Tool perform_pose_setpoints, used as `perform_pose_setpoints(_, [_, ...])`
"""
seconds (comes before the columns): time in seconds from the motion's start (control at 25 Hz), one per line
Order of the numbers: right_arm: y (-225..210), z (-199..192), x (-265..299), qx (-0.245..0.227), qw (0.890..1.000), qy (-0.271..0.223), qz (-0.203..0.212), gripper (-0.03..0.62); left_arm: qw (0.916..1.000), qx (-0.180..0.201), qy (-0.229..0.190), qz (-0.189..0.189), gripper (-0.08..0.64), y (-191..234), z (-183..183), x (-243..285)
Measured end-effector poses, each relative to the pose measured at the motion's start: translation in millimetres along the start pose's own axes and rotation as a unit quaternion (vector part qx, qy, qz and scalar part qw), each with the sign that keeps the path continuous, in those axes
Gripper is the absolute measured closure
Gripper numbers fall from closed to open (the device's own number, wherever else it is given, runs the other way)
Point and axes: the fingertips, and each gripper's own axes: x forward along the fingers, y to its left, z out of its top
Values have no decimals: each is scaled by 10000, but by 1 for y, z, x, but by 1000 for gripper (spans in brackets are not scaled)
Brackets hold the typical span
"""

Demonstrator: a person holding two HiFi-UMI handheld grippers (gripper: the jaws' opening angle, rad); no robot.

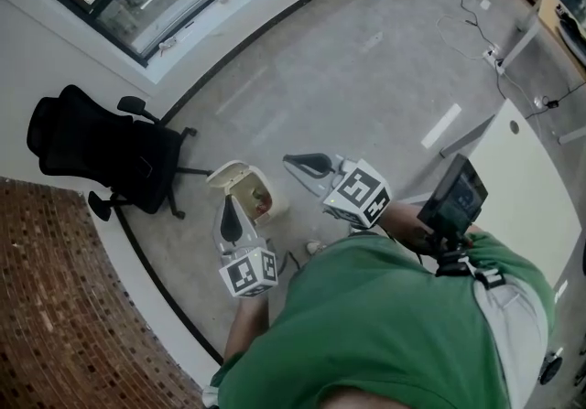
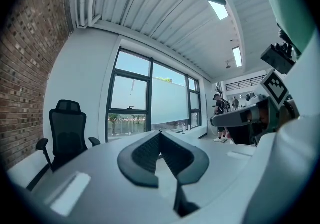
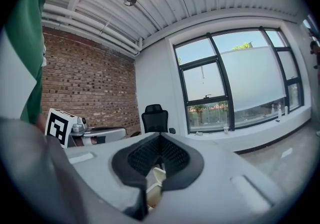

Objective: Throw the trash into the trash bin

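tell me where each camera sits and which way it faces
Head view: on the person's head, steeply down at trash bin, office chair, floor; shows green shirt, left hand-held gripper, right hand-held gripper.
Left gripper view: on the left one, level along its shut jaws toward windows; shirt at right.
Right gripper view: on the right one, along shut jaws toward brick wall, windows; shirt at left.
Shared: both gripper views show chair, windows.

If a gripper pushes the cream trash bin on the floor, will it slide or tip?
The trash bin looks small and plastic, so probably light; it would likely slide on the smooth floor. Its raised lid may make it tip when pushed high.
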Motion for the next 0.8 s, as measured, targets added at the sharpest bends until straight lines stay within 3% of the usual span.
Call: perform_pose_setpoints(0.8, [16, -1, -33, 57, 9999, -126, 81, 589, 10000, -9, -52, -29, 555, -28, 3, -18])
